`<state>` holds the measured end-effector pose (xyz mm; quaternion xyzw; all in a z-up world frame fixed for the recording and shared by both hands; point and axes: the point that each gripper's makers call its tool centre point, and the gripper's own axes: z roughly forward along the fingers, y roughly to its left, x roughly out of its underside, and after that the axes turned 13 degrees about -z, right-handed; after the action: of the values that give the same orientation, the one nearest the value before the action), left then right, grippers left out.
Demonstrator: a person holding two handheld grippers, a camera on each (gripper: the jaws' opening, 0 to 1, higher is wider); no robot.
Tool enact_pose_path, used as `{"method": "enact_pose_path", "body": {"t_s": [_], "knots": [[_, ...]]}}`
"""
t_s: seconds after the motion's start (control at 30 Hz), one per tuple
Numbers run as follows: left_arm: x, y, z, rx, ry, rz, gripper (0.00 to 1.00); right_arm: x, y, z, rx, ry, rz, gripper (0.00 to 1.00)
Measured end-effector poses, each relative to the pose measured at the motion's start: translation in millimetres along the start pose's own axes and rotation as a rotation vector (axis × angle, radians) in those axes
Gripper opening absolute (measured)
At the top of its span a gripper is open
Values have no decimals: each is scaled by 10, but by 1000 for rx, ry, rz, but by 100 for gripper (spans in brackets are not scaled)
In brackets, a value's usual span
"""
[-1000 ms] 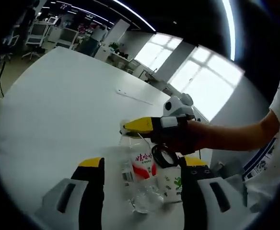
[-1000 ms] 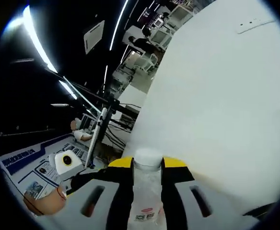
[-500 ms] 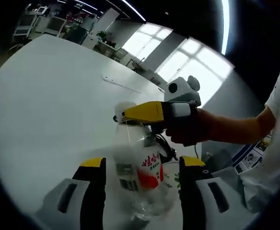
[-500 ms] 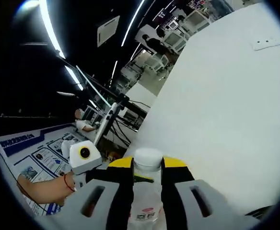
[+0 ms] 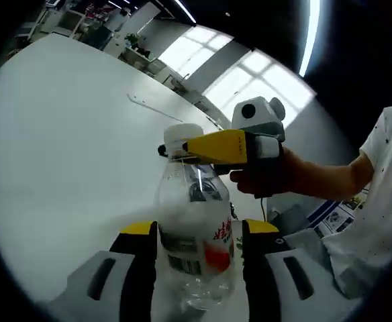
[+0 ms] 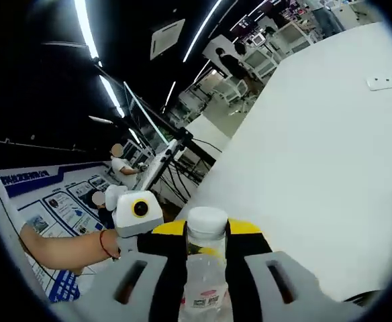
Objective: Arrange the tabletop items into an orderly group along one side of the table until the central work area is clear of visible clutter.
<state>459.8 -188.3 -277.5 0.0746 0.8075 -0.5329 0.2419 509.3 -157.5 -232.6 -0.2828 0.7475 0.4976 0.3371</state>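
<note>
we see the right gripper [image 6: 206, 251] with its fingers clamped on the neck of a clear water bottle [image 5: 194, 235]; the bottle sits between the left gripper's [image 5: 197, 236] wide fingers (contact unclear). the white table [image 5: 55, 141] spreads bare toward its far edge.

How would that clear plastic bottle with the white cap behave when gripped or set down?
The clear plastic bottle looks empty, so probably light. Its thin walls may flex under the left gripper. Tall and narrow, it could tip easily. The right gripper pinches its neck.
</note>
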Motion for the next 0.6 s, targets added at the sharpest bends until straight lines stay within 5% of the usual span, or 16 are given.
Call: {"method": "enact_pose_path", "body": {"t_s": [0.27,0.6], "knots": [[105,-66,12,43,25,-3,42,19,123,-25,0,2,-44,18],[46,-140,10,39,37,62,40,-75,219,-82,10,-13,-107,18]]}}
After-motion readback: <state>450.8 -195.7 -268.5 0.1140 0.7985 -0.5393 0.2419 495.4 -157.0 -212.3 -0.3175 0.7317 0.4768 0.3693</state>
